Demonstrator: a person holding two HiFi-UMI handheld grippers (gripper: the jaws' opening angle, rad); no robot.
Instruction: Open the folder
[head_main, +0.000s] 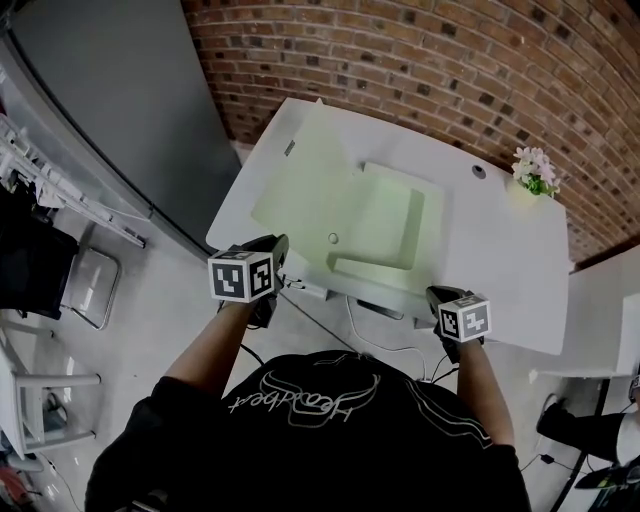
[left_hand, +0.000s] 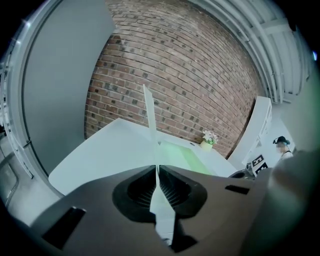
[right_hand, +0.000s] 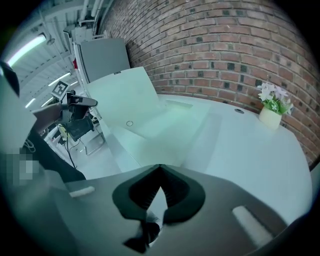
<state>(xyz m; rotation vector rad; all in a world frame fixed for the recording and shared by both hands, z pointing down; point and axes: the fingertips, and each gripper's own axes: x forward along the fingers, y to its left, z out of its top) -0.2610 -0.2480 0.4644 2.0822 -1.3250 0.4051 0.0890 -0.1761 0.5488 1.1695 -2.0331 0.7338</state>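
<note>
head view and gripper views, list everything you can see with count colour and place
folder: one, pale green, open on the table, cover raised at left
table: one, white, against the wall
flower pot: one, white blooms, table's far right corner
brick wall: one, red-brown, behind the table
panel: one, grey, left of the table
left gripper: one, black, shut on the cover's edge
right gripper: one, black, jaws together, at the table's near edge

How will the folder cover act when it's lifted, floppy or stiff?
Probably fairly stiff: the cover runs straight out from the left gripper without drooping. Likely light too, since it looks very thin edge-on.
</note>
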